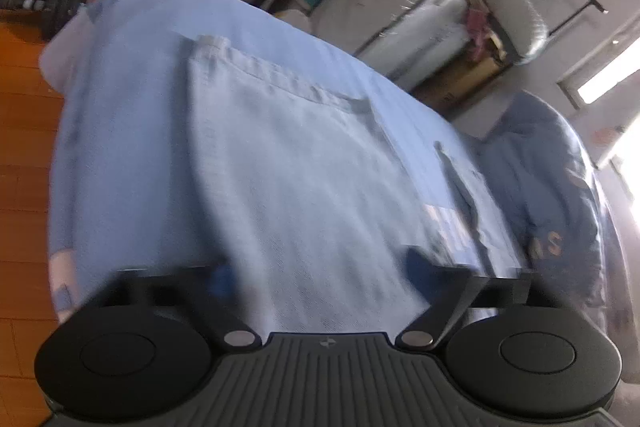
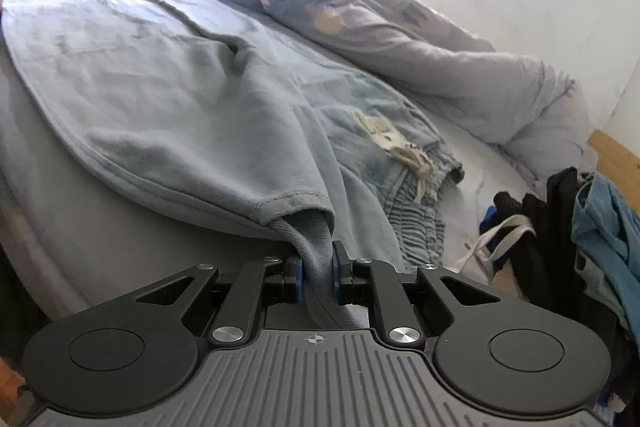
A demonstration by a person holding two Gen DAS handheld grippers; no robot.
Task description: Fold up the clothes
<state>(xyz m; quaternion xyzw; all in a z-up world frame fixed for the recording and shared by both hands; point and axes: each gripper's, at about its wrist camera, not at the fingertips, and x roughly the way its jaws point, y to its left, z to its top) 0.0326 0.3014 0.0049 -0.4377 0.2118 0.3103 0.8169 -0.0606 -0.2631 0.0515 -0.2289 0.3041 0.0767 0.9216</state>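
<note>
A pair of light blue sweatpants (image 2: 168, 99) lies spread across the bed, with its elastic waistband and white drawstring (image 2: 404, 147) to the right. My right gripper (image 2: 317, 269) is shut on a bunched fold of the pants' fabric at the near bed edge. In the left wrist view the same pants (image 1: 260, 155) fill the frame, with a hemmed leg end (image 1: 276, 75) at the far side. My left gripper (image 1: 320, 267) is open just above the cloth, holding nothing; the view is motion-blurred.
A rumpled blue duvet (image 2: 380, 15) lies along the far side of the bed. A pile of dark and teal clothes (image 2: 568, 219) sits at the right. Orange wood floor (image 1: 20, 131), a bicycle and stored boxes (image 1: 404, 11) lie beyond the bed.
</note>
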